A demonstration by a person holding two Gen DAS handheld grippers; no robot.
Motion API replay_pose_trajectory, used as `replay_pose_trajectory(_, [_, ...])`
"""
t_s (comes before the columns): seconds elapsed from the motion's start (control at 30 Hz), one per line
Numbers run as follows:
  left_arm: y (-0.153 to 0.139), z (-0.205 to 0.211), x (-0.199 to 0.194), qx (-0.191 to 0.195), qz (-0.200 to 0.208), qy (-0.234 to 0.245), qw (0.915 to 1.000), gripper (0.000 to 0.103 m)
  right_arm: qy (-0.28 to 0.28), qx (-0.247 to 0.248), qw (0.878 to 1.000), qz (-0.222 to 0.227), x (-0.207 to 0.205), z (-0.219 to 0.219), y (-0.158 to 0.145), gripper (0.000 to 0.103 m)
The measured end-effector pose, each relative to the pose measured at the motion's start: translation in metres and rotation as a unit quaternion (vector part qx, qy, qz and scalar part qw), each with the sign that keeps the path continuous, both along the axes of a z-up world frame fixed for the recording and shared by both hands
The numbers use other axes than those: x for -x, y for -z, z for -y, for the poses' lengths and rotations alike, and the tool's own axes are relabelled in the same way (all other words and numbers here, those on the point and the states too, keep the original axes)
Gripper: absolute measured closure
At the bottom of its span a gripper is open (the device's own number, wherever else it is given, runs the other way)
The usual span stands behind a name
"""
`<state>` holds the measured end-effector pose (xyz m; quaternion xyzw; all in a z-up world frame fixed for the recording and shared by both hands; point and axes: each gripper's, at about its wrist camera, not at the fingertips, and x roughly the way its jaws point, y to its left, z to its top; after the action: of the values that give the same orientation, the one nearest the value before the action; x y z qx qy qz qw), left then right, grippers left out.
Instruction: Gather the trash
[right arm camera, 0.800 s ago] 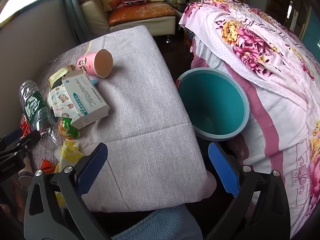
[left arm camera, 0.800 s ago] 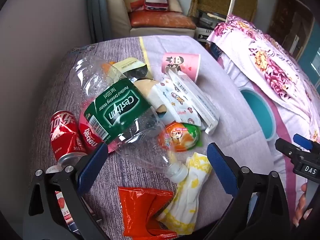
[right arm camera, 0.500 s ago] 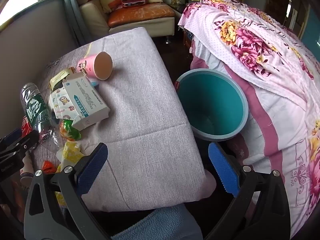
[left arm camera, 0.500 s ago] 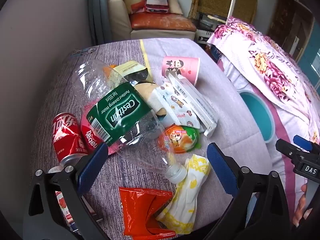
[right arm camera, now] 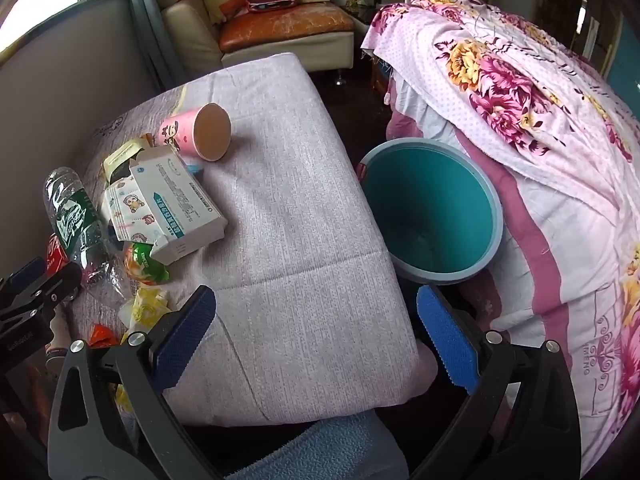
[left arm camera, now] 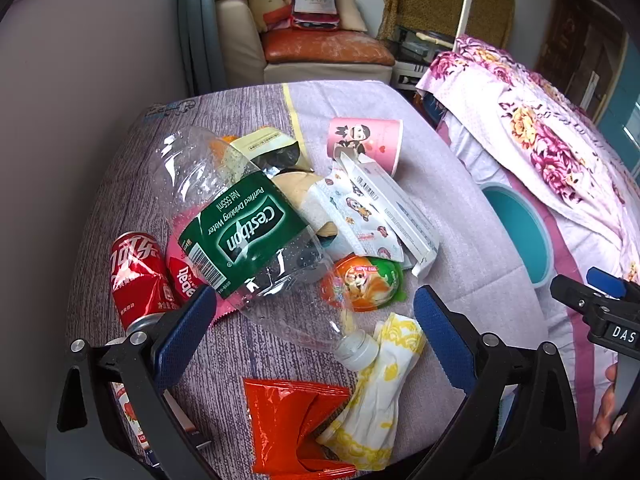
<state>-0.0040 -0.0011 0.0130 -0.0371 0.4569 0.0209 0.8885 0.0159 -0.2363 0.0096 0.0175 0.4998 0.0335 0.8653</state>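
Note:
Trash lies piled on a cloth-covered table [left arm camera: 460, 216]. A crushed clear water bottle [left arm camera: 248, 232] with a green label lies across the pile, cap toward me. Beside it are a red cola can [left arm camera: 138, 276], an orange-green jelly cup [left arm camera: 366, 282], a yellow-white wrapper [left arm camera: 384, 376], a red wrapper [left arm camera: 288, 420], a white carton [left arm camera: 384, 204] and a pink paper cup [left arm camera: 366, 142]. My left gripper [left arm camera: 314, 332] is open and empty, just before the bottle's cap. My right gripper [right arm camera: 316, 332] is open and empty over the table's near right corner. A teal bin [right arm camera: 432, 212] stands right of the table.
A bed with a pink floral sheet [right arm camera: 540, 120] lies right of the bin. A sofa with an orange cushion [right arm camera: 280, 24] stands beyond the table. A grey wall panel [left arm camera: 80, 80] runs along the table's left side. A blue towel [right arm camera: 320, 452] lies below the right gripper.
Both grippers have drawn back and risen slightly, so the trash pile and the bin sit a little lower in view. Nothing was taken hold of.

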Motion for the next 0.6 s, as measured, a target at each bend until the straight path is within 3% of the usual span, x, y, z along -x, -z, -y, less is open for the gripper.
replay_pose_trajectory(0.6, [0.0042,-0.0045,-0.0038,0.002,0.000,-0.002,1.0000,0.004,-0.002,-0.002,1.000,-0.001,-0.0067,-0.0013,0.0017,0.006])
